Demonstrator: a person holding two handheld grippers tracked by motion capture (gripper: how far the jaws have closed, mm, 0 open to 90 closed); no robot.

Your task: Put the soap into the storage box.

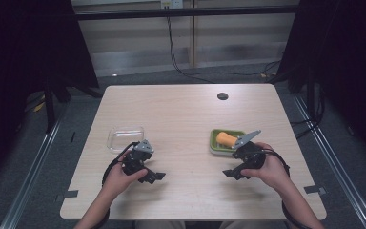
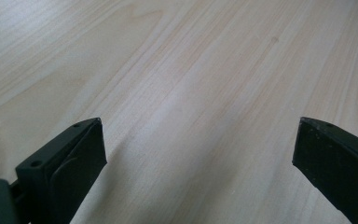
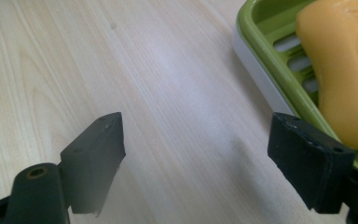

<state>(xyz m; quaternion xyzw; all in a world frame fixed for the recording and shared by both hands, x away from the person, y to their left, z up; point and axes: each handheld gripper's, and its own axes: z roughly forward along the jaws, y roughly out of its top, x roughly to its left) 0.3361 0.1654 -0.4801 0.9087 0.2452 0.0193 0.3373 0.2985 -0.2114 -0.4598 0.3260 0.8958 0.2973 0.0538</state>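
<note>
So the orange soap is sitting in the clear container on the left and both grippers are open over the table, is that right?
Not quite. The soap lies in the green dish on the right, beside the right gripper, as the high view and right gripper view show. The clear container on the left holds nothing I can see. Both grippers are open over the table; the left gripper has its jaws wide apart.

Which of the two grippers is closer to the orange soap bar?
Right. The right gripper sits open just beside the green dish holding the soap bar. The left gripper, also open, is across the table, near the clear container.
</note>
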